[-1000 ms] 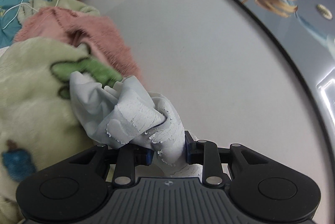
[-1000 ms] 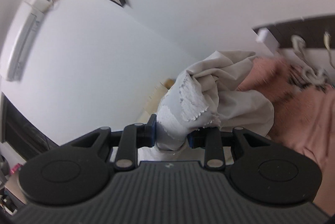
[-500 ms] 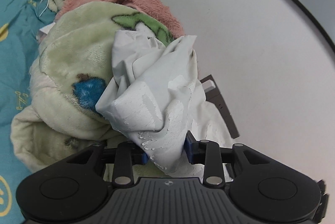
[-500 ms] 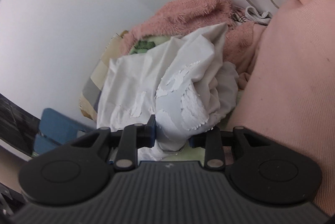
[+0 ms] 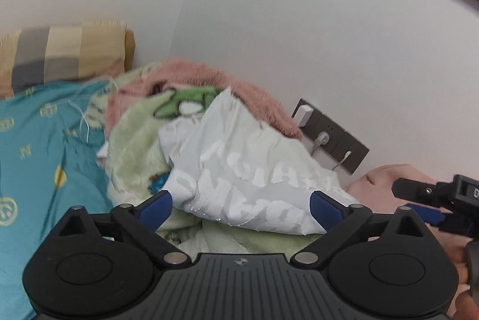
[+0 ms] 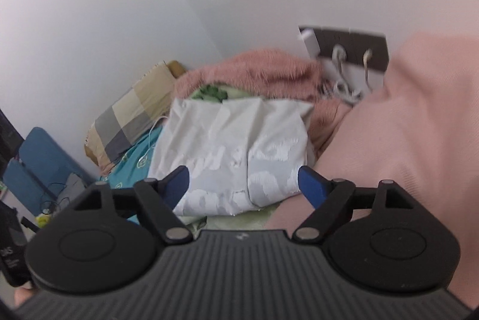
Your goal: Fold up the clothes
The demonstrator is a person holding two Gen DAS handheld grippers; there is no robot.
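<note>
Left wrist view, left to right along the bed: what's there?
Teal sheet → green blanket → white garment → wall socket panel → right gripper at the frame edge.

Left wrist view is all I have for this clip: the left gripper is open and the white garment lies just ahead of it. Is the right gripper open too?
Observer: Yes. The right gripper is open, with its blue fingers spread on either side of the white garment and neither pinching it.
Operator: Does it look folded from that side?
Observer: It lies as a rough rectangle, with a layer's edge running down its middle.
Operator: Is there anything beyond the checked pillow?
Observer: A blue flat object sits low on the left, past the pillow. I cannot tell what it is.
</note>
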